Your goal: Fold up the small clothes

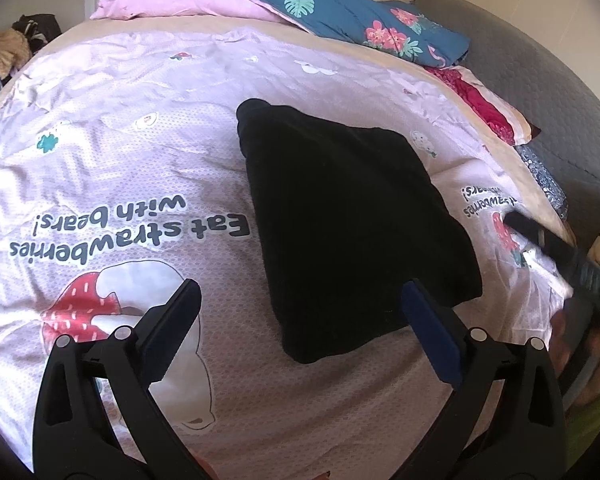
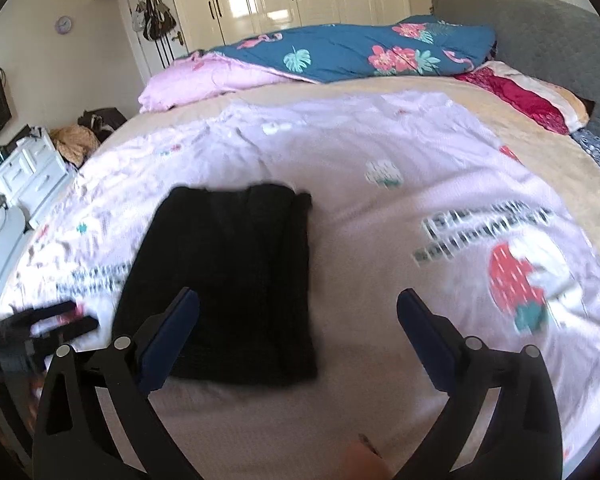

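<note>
Black folded garment (image 1: 352, 236), one, two claws

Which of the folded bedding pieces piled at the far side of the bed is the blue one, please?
The quilt with flamingos, flowers and leaves; the pink quilt beside it and the red blanket are not blue.

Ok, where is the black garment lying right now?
The black garment lies folded flat on the pink printed sheet, mid-bed, right of the "Eat strawberries with bears!" print in the left wrist view; both open hand-held grippers are clear of it.
</note>
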Demonstrator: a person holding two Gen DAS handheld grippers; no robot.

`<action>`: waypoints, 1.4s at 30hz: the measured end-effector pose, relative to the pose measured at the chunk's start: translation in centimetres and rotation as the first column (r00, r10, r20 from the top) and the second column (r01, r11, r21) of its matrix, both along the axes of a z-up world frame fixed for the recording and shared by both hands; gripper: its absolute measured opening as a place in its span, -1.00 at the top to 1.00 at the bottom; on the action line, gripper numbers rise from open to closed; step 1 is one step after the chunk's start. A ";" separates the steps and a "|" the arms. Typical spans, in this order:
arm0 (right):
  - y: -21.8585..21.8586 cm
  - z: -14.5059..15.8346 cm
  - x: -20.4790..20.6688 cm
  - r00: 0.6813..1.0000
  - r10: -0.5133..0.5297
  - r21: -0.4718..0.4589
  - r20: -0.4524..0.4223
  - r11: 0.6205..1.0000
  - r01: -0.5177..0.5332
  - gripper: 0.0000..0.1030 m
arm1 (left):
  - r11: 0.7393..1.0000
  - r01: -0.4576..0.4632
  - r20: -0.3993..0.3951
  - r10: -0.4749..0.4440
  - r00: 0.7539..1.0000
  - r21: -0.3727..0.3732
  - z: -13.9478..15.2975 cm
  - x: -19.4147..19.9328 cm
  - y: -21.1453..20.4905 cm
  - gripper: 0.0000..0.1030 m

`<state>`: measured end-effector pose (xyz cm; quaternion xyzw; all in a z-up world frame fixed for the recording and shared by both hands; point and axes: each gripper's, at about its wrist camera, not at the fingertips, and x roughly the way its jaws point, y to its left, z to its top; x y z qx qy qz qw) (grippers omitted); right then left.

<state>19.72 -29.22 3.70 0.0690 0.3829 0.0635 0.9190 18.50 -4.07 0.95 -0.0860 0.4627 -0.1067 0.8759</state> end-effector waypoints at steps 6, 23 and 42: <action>1.7 0.0 7.7 0.998 0.039 0.073 -0.056 0.997 -0.035 -0.24 | 1.000 0.001 -0.038 0.000 0.999 0.023 -1.8 1.2 -0.5 -0.82; 3.5 -2.8 13.2 0.993 0.081 -0.039 -0.084 0.996 -0.084 0.84 | 0.999 0.019 -0.010 -0.019 1.000 0.039 -3.1 4.4 -2.4 -0.82; 0.7 -6.3 13.1 0.988 -0.034 -0.059 -0.150 0.998 0.026 0.25 | 0.998 0.067 -0.048 -0.066 0.997 0.018 -4.1 4.8 -3.2 -0.67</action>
